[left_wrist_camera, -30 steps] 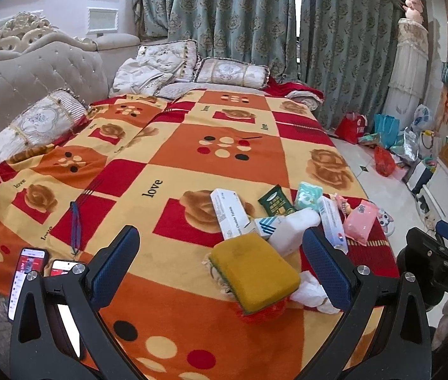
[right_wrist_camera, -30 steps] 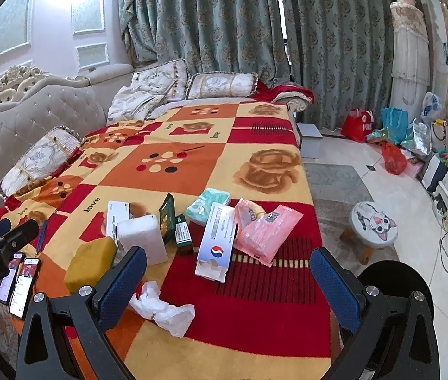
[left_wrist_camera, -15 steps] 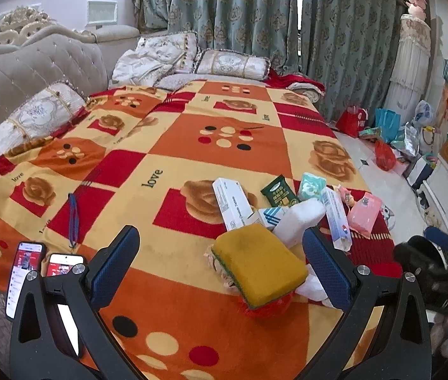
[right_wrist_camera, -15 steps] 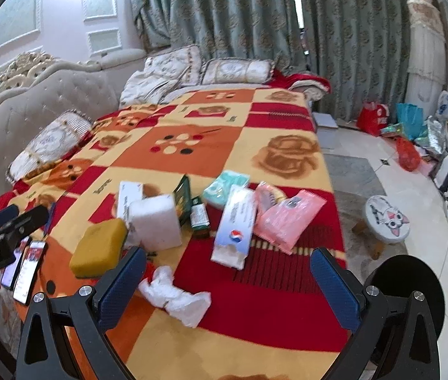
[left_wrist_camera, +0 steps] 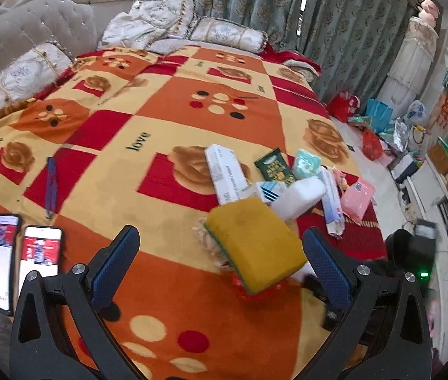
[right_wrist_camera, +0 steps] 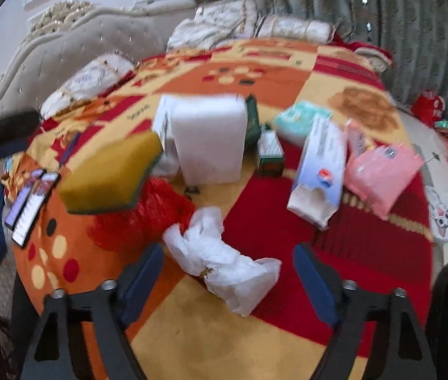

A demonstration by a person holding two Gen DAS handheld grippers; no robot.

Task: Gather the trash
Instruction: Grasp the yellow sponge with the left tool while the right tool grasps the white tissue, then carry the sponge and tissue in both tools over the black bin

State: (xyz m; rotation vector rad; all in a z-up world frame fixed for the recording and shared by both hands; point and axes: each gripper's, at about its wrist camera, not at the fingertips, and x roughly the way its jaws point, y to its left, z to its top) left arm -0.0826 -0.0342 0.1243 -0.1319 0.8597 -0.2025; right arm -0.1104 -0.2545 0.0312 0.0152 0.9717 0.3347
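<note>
1. Whereas the crumpled white tissue wad (right_wrist_camera: 224,262) was seen small and far below the right hand-held gripper (right_wrist_camera: 227,272) a second ago, it now fills the space between the two blue pads, so the gripper has been brought down and forward over it.
2. The jaws of the right hand-held gripper have just been closing from their widest; the wad lies between them, yet a gap is visible at each pad, so nothing is clenched and the gripper is counted as released.
3. The wad itself has not been shifted: it rests on the red and yellow patterned blanket (right_wrist_camera: 366,253) of the bed, touching the crumpled red plastic bag (right_wrist_camera: 148,215) that lies under the yellow sponge with green backing (right_wrist_camera: 113,177).
4. The left hand-held gripper (left_wrist_camera: 220,266) has been lowered only slightly; its pads stand wide apart with the same yellow sponge (left_wrist_camera: 255,243) partly between them, and nothing is gripped.
5. The white foam block (right_wrist_camera: 208,139), the white and blue wrapper (right_wrist_camera: 318,171) and the pink packet (right_wrist_camera: 382,174) lie untouched farther up the bed.
6. For the task, it is judged that the first pick is about to be completed, once the pads are pressed onto the wad; no bin or bag for collection can be identified with certainty.
</note>
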